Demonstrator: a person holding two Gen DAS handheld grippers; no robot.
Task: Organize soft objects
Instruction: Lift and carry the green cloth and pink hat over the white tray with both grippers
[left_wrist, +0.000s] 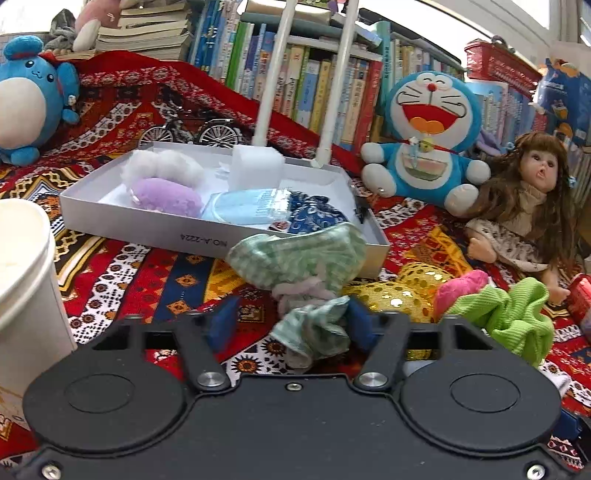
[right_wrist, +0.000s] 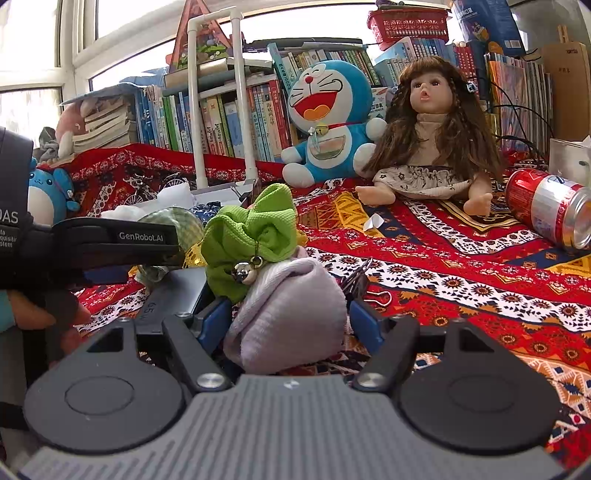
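We take the white box (left_wrist: 207, 230) on the patterned cloth (left_wrist: 147, 273) as our landmark. Our left gripper (left_wrist: 291, 314) sits just in front of the box's near right corner, its fingers spread fairly wide, with the tail of the green checked cloth (left_wrist: 299, 254) lying loosely between them; only the right blue pad (left_wrist: 360, 317) seems to touch it, and whether that amounts to a grip we cannot tell. The bulk of that cloth bunches up against the box's front wall, overlapping its corner. Inside the box we see a white fluffy piece (left_wrist: 162, 164), a purple fluffy piece (left_wrist: 166, 195), a light blue packet (left_wrist: 240, 208) and a dark blue patterned fabric (left_wrist: 314, 218). To the right of the box lie a gold sequined piece (left_wrist: 410, 291), a pink item (left_wrist: 461, 284) and the green scrunchie (left_wrist: 513, 314). Our right gripper (right_wrist: 288, 317), further right of the box, has its fingers set apart around a lavender cloth bundle (right_wrist: 291, 310), which fills the gap between the blue pads (right_wrist: 218, 314); contact on both sides looks likely but is not plain. The scrunchie, with a small metal bell (right_wrist: 243, 273), rests atop that bundle. Beyond the box sit a Doraemon plush (right_wrist: 328, 122) and a doll (right_wrist: 432, 129), and a red can (right_wrist: 546, 210) lies far to the right.
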